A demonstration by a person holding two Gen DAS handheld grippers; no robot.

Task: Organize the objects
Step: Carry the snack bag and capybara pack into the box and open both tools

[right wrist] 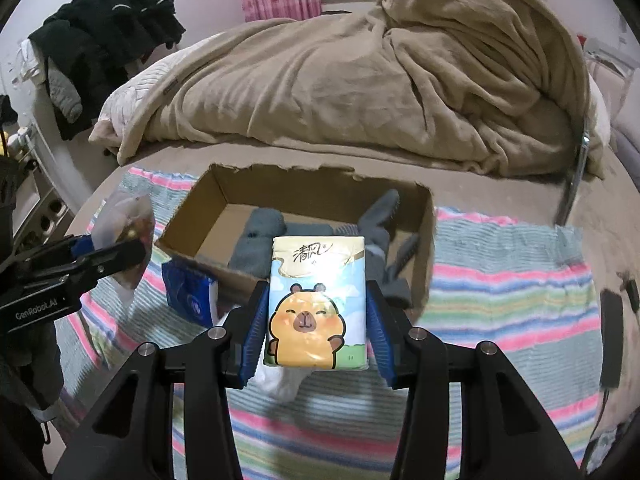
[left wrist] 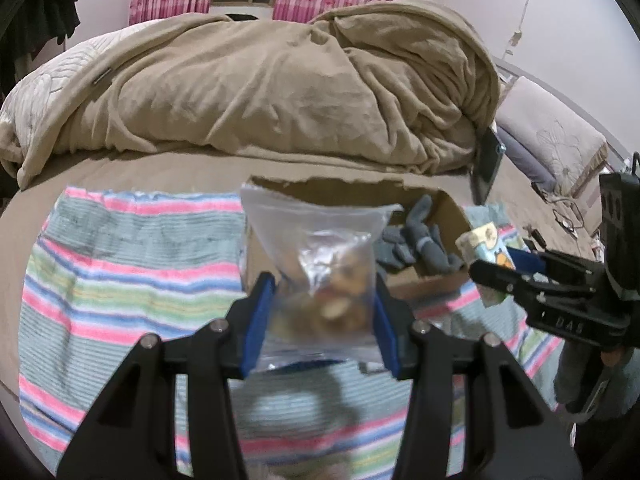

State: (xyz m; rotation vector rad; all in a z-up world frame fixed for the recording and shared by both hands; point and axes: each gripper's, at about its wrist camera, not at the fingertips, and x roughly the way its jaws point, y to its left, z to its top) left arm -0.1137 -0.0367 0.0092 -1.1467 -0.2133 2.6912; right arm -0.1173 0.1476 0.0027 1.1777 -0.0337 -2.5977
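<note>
My left gripper (left wrist: 322, 312) is shut on a clear zip bag of snacks (left wrist: 320, 264), held above the striped towel (left wrist: 120, 272) just in front of the cardboard box (left wrist: 432, 280). My right gripper (right wrist: 318, 328) is shut on a tissue pack with a cartoon capybara (right wrist: 316, 300), held in front of the same box (right wrist: 192, 220). Grey gloves (right wrist: 260, 244) lie inside the box. In the left wrist view the right gripper (left wrist: 520, 276) and tissue pack (left wrist: 486, 242) show at the right. In the right wrist view the left gripper (right wrist: 100, 260) and bag (right wrist: 124, 216) show at the left.
A blue tissue packet (right wrist: 188, 292) and a white cloth (right wrist: 280, 380) lie on the striped towel (right wrist: 500, 288) by the box. A heaped tan blanket (right wrist: 360, 80) fills the bed behind. Dark clothes (right wrist: 104, 28) hang at far left. A phone (right wrist: 612, 336) lies at right.
</note>
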